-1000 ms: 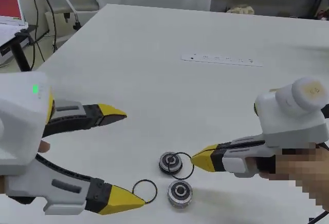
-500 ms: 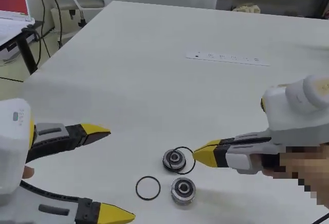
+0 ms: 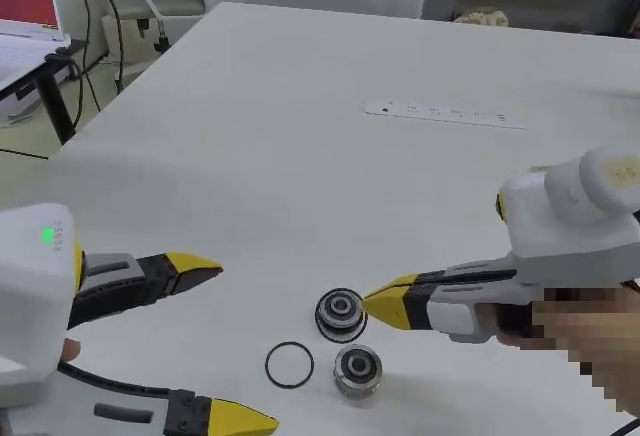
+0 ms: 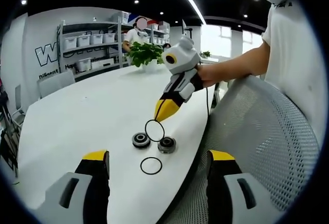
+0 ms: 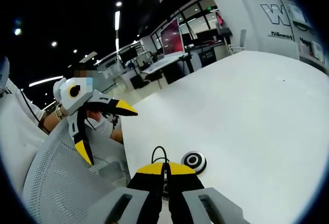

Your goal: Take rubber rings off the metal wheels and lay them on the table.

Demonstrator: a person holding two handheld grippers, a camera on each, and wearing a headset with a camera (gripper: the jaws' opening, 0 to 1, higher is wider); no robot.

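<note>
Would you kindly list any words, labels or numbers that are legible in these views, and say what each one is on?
"W": a large letter on the wall in the left gripper view, the rest cut off by the shelves.
The small line beneath it is too blurred to read.
Nothing else is legible.

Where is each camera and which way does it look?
Head view: on the head, looks down at table, left gripper, right gripper.
Left gripper view: on left gripper, faces right gripper and person's arm; own open jaws.
Right gripper view: on right gripper, faces left gripper; own jaws pinch rubber ring.
Head and left gripper views share both wheels.
</note>
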